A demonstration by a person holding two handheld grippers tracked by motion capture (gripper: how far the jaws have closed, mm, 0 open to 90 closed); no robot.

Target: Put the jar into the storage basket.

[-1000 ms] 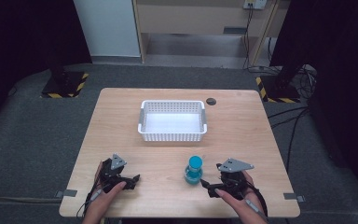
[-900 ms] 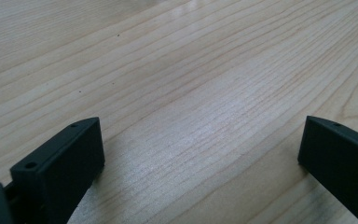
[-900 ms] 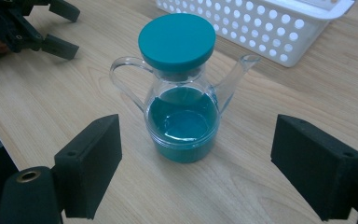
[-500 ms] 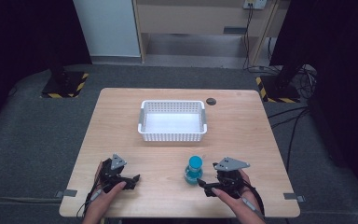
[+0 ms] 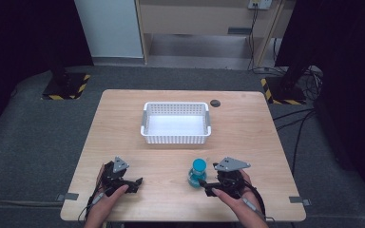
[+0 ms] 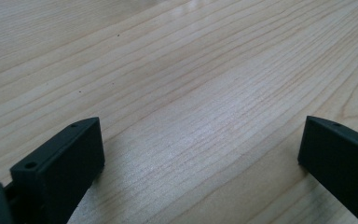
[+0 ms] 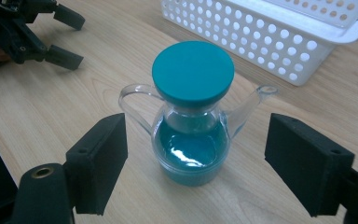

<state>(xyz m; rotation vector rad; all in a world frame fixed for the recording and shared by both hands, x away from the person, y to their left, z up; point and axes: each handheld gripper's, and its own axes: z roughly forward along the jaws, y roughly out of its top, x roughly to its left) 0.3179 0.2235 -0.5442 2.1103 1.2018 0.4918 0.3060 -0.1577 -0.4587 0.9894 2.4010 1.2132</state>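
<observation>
Near the right front of the pale wooden surface (image 5: 266,142), the right gripper (image 7: 196,163), fingers spread and closing, is bracketing the small clear teal-lidded jug (image 7: 193,116); squeeze the belly, avoiding handle and spout.

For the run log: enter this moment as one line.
right gripper: jaws open, closing around teal-lidded jug, pads not touching | left gripper: open, over bare table | basket: empty

On my table (image 5: 247,123) the basket (image 5: 176,122) sits mid-table, toward the far side. The jug (image 5: 197,173) stands nearer me, right of centre, just left of my right gripper (image 5: 208,186). My left gripper (image 5: 135,183) rests well apart, near-left.
</observation>
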